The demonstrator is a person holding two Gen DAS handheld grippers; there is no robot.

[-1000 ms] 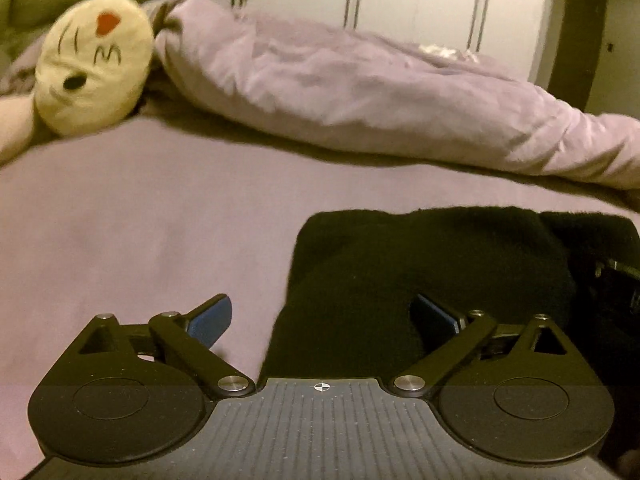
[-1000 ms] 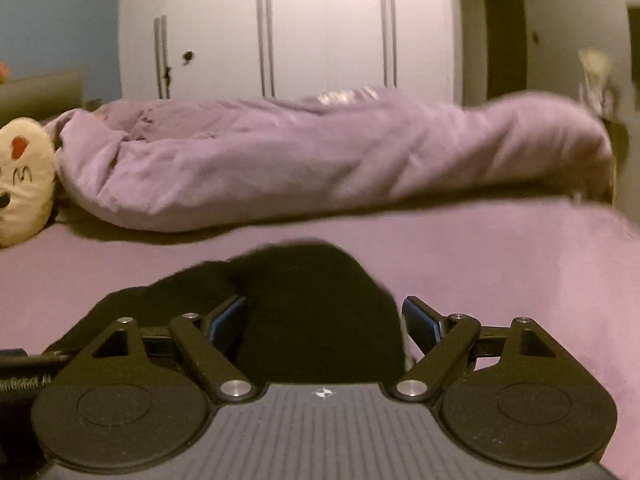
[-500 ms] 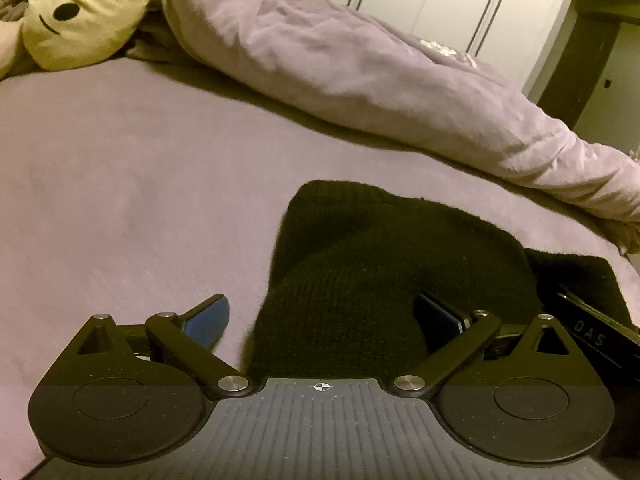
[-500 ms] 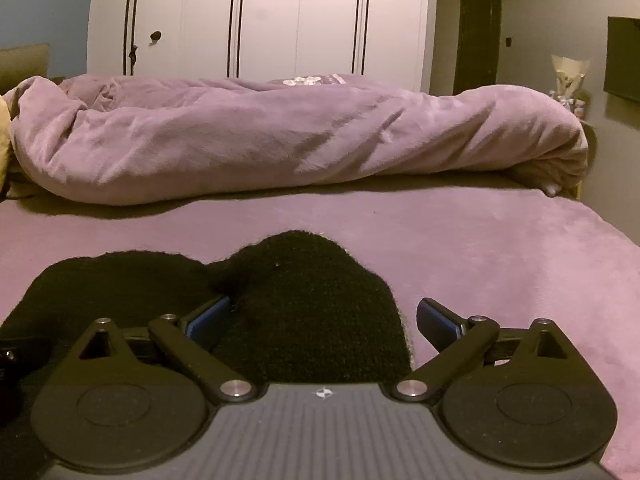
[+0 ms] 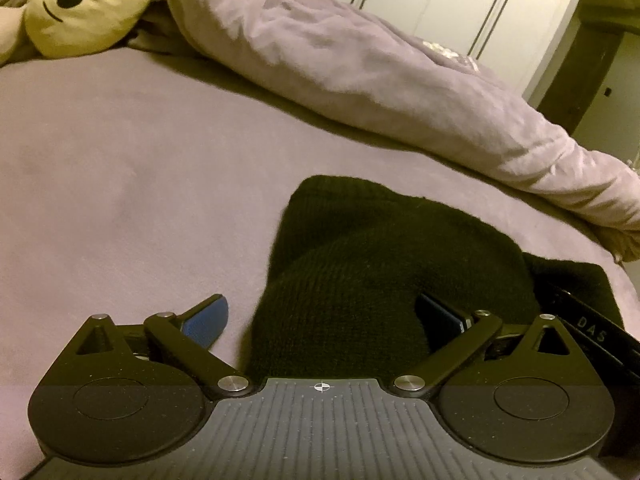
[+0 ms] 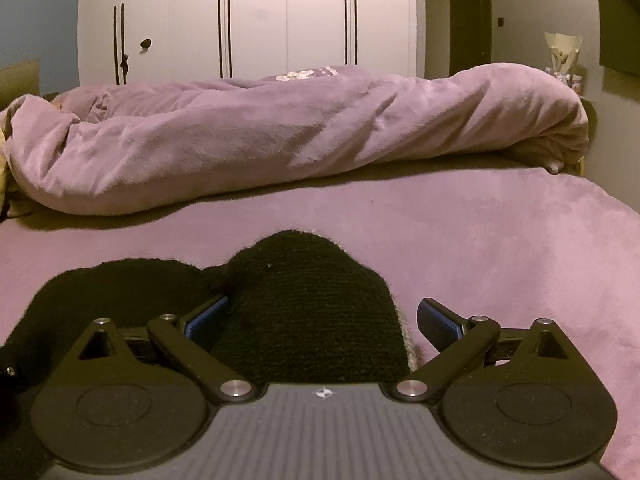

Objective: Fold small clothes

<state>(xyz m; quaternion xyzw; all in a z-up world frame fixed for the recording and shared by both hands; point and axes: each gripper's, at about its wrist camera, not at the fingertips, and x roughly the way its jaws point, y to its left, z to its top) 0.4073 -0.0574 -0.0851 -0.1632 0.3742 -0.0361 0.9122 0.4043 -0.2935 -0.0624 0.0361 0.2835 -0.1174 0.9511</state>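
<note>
A black knitted garment lies flat on the purple bed sheet. My left gripper is open over the garment's near left edge: its left finger is over bare sheet and its right finger is over the knit. My right gripper is also open and straddles the right lobe of the garment. Its left finger is beside the knit and its right finger is over the sheet. Neither pair of pads presses on the cloth. The right gripper's body shows at the edge of the left wrist view.
A bunched purple duvet runs across the far side of the bed. A yellow plush cushion with a face lies at the far left. White wardrobe doors stand behind. The bed's right edge drops off.
Both grippers have dipped lower toward the garment, so it fills more of each view. The left gripper has rolled slightly. The right gripper's jaws have widened a little.
</note>
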